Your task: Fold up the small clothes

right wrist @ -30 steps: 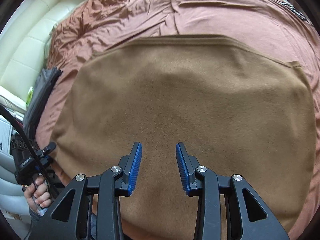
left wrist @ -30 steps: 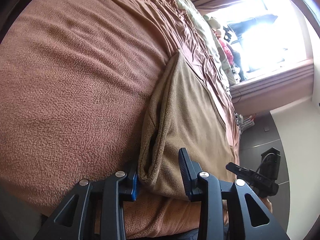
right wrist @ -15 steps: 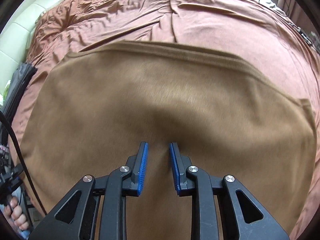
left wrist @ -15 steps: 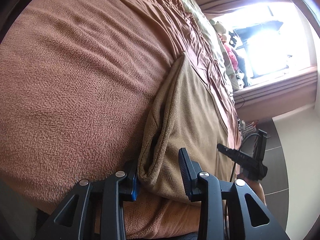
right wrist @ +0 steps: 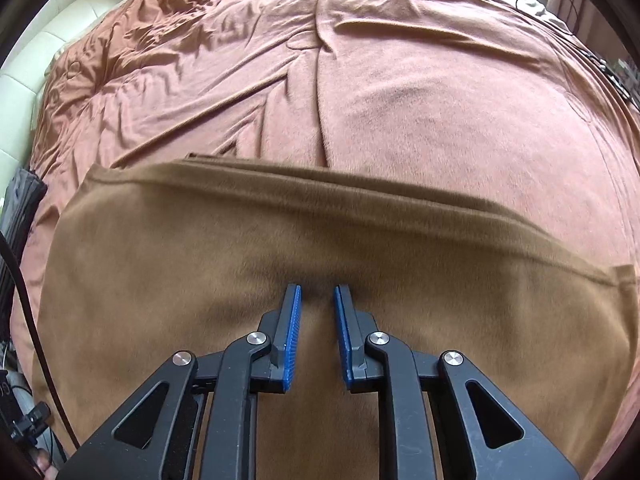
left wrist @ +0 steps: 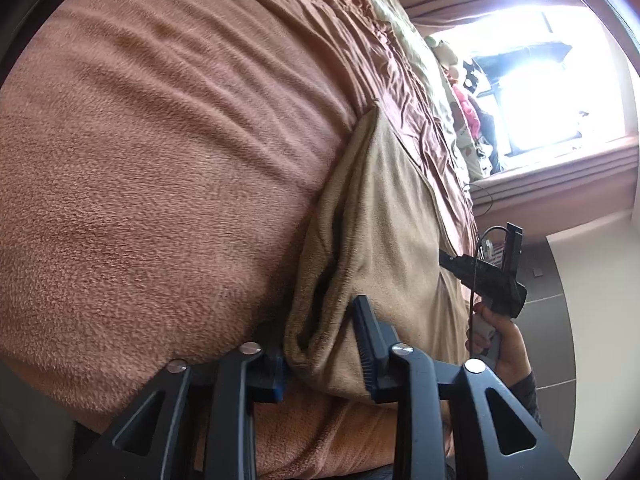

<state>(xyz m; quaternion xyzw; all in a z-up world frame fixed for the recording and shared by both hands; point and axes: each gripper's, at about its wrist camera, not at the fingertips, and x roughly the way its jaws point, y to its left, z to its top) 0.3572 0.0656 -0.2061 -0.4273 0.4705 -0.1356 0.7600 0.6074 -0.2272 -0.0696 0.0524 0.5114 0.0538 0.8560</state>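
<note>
Tan fleece garment [right wrist: 200, 280], folded at least once, on rust bedspread [right wrist: 400, 80]

Left gripper [left wrist: 320, 344]: fingers spread around doubled corner at 6 o'clock; right gripper [right wrist: 318, 320]: fingers narrowly apart, resting on cloth, pinch unclear; further folds probably remain.

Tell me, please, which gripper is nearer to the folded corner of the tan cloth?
Left. The left gripper straddles the tan cloth's folded corner; the right gripper is over the middle of the cloth's flat panel.

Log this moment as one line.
left gripper: open around cloth edge | right gripper: part open over cloth | bed
</note>
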